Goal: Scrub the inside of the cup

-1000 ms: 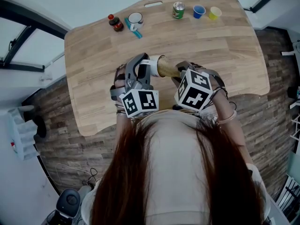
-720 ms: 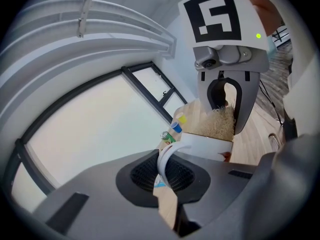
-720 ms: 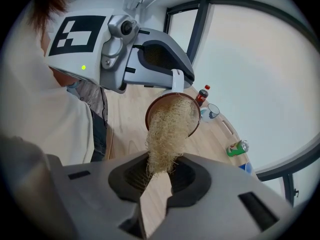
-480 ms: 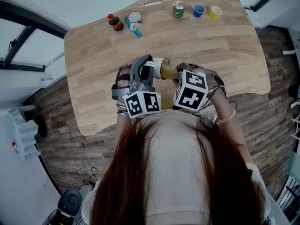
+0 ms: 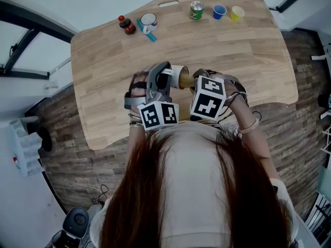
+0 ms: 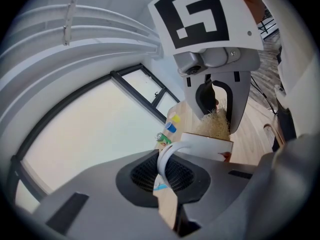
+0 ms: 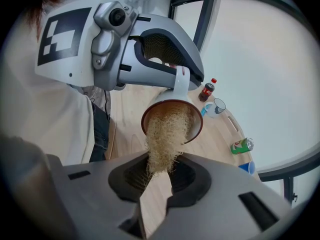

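Wooden table (image 5: 232, 50) below. Left gripper (image 6: 165, 176) clamped on cup (image 6: 207, 146) handle, mouth turned toward right gripper (image 7: 157, 176). Right jaws pinch loofah scrubber (image 7: 164, 134), far end inside cup, likely for wall contact.

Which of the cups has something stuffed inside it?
The cup in the left gripper, stuffed with a scrubber; the mug, blue cup and yellow cup stand across the table.
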